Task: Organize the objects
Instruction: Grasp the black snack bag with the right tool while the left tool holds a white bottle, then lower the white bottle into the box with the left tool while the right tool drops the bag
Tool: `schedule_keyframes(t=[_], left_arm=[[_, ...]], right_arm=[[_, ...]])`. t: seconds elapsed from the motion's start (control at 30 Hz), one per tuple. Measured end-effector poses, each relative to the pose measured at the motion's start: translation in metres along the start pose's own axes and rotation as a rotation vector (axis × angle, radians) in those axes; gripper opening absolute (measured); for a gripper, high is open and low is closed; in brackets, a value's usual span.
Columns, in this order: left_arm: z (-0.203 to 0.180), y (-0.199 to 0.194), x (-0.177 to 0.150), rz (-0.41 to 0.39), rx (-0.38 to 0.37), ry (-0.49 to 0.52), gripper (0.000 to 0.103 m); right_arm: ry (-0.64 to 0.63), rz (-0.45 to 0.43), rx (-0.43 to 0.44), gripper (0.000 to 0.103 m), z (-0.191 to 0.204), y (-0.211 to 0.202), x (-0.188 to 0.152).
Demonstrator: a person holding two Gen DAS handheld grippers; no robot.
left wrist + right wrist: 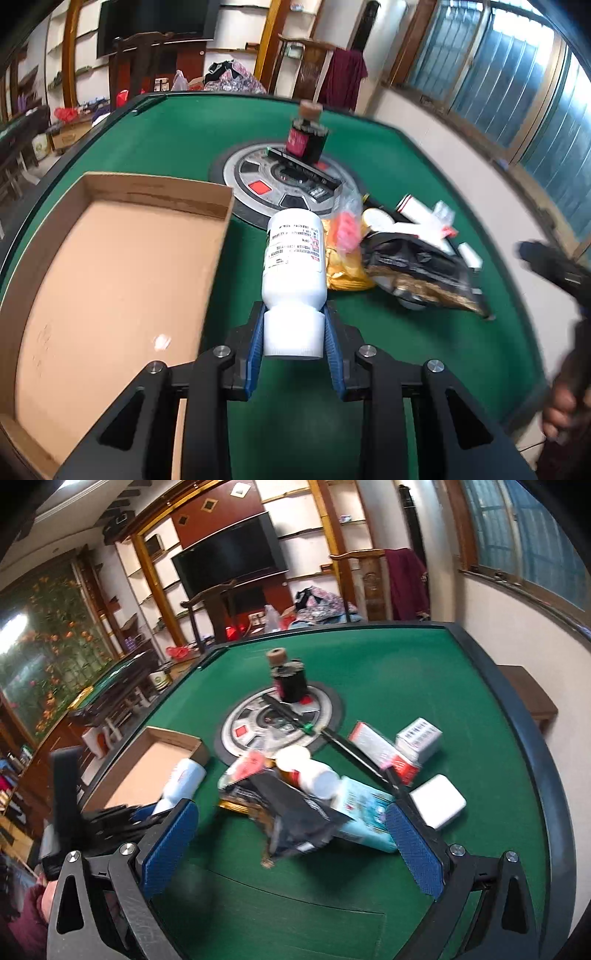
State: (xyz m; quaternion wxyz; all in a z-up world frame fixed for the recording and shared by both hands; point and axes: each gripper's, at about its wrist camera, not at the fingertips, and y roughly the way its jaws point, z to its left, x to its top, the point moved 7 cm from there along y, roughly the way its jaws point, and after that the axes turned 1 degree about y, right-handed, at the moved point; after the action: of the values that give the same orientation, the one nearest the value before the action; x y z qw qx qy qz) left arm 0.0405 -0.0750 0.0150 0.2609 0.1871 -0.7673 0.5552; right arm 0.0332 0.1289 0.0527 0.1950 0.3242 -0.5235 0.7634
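My left gripper (294,325) is shut on the cap end of a white plastic bottle (293,258) and holds it above the green table (424,332), just right of an open cardboard box (110,280). The bottle also shows in the right wrist view (183,779), next to the box (155,768). My right gripper (291,834) is open and empty above a heap: a black packet (295,812), a light blue box (365,812), a white-capped bottle (314,775). In the left wrist view the heap holds a black packet (417,266) and a yellow bag (343,269).
A dark jar with a cork lid (306,136) stands on the table's round centre panel (258,177). A red-and-white box (384,753), a small white box (419,738), a flat white case (437,801) and a black rod (347,746) lie at the right. The table has a raised dark rim (524,716).
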Motion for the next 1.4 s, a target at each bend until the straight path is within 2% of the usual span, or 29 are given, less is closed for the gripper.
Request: schedule_keyframes(t=[0.07, 0.3, 0.43, 0.53, 0.63, 0.77, 1.0, 1.07, 1.23, 1.4], left_arm=[[0.007, -0.02, -0.005, -0.022, -0.031, -0.023, 0.029], [0.027, -0.057, -0.02, -0.073, -0.049, -0.052, 0.029], [0.034, -0.065, -0.026, -0.082, -0.042, -0.046, 0.029], [0.038, -0.07, -0.029, -0.09, -0.039, -0.047, 0.029], [0.041, -0.075, -0.03, -0.105, -0.03, -0.045, 0.029], [0.048, -0.079, -0.032, -0.114, -0.048, -0.072, 0.029], [0.063, -0.096, -0.025, -0.143, -0.057, -0.104, 0.029], [0.071, -0.099, -0.02, -0.149, -0.046, -0.114, 0.029], [0.092, -0.096, -0.002, -0.157, 0.023, -0.104, 0.029], [0.12, -0.065, 0.02, -0.106, 0.042, -0.144, 0.029]], right_arm=[[-0.031, 0.02, -0.001, 0.103, 0.004, 0.008, 0.003], [-0.23, 0.167, -0.055, 0.1, 0.022, 0.068, -0.001], [-0.372, 0.219, -0.117, 0.084, 0.039, 0.096, -0.009], [-0.437, 0.285, -0.17, 0.052, 0.046, 0.112, -0.02], [-0.438, 0.319, -0.182, 0.032, 0.048, 0.115, -0.029], [-0.33, 0.308, -0.125, 0.023, 0.048, 0.1, -0.027], [-0.175, 0.267, 0.017, 0.019, 0.06, 0.069, -0.018], [-0.143, 0.257, 0.081, 0.019, 0.074, 0.065, -0.012], [-0.147, 0.233, 0.167, 0.019, 0.116, 0.065, 0.001], [-0.13, 0.265, 0.25, 0.02, 0.164, 0.095, 0.011]])
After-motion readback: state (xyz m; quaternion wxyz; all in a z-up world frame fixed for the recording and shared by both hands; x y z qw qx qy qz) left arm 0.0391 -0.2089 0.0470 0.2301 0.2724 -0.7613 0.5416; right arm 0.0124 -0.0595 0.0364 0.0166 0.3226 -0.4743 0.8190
